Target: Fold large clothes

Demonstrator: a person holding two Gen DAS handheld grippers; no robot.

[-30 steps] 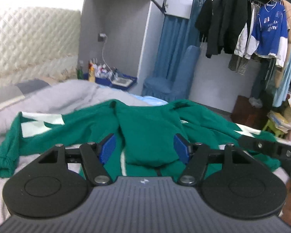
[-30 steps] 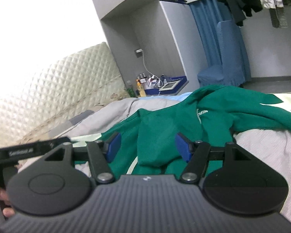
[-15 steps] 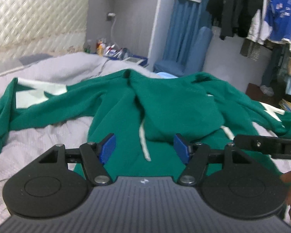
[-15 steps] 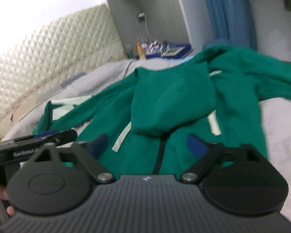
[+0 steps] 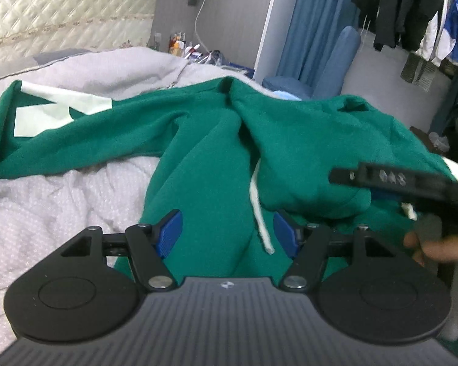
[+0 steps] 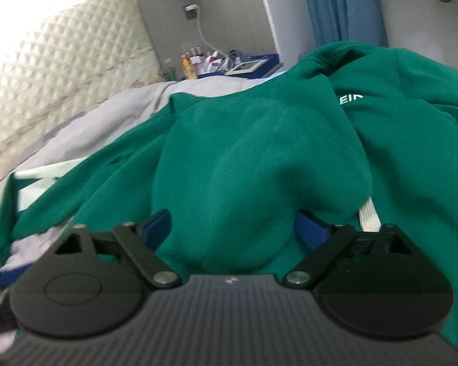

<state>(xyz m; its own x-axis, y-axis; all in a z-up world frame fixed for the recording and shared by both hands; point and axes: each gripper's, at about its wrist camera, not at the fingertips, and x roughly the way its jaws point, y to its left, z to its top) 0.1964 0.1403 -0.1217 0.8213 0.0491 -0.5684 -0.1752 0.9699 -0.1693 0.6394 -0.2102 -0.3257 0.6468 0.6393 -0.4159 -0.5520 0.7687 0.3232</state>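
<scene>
A green hoodie (image 5: 204, 152) with white sleeve patches lies spread on the grey bed cover (image 5: 45, 207). Its hood is folded down over the chest, and a white drawstring (image 5: 259, 213) hangs from it. My left gripper (image 5: 227, 233) is open just above the hoodie's front, with the drawstring between its blue pads. My right gripper (image 6: 232, 228) is open and low over the hood (image 6: 259, 158), with cloth between the fingers but not clamped. The right gripper's body also shows at the right of the left wrist view (image 5: 397, 183).
A quilted headboard (image 5: 61, 9) stands behind the bed. A bedside table with bottles (image 5: 183, 48), a blue chair (image 5: 320, 73) and a rack of hanging clothes (image 5: 412, 15) are beyond the far edge of the bed.
Both grippers have moved forward and down toward the hoodie, which now fills more of each view. The right gripper's jaws have widened slightly. The hoodie has not moved.
</scene>
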